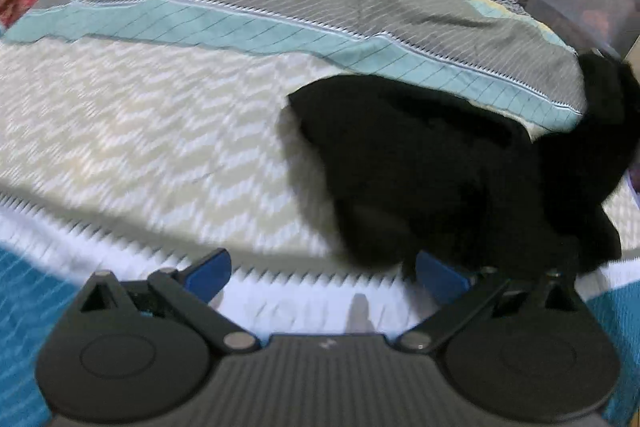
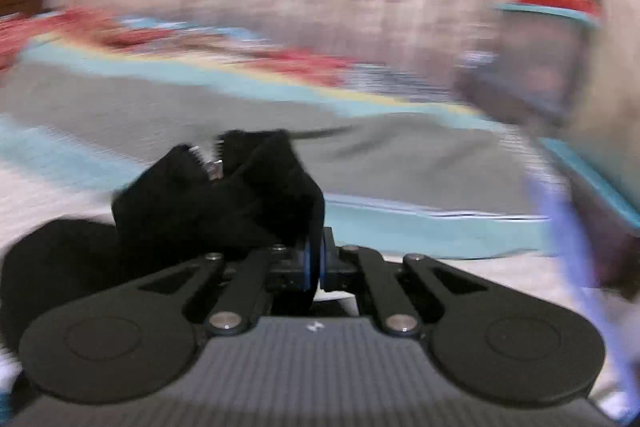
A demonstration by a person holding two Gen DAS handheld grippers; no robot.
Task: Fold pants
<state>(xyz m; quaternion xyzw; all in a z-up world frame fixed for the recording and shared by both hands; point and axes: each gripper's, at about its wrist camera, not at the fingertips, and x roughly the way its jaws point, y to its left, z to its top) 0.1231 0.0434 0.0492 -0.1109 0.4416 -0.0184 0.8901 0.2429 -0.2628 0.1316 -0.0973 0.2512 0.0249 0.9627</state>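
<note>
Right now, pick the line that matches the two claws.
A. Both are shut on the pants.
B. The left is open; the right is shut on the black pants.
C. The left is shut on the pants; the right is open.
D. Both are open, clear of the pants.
B: the left claw has its blue fingers spread wide with nothing between them, while the right claw is pinched on the black pants.

ahead of my left jaws i see the pants (image 1: 432,167), matt black soft cloth, on a woven zigzag bedspread (image 1: 140,131). the right gripper (image 2: 316,263) looks like matt black plastic with shiny metal pins.
</note>
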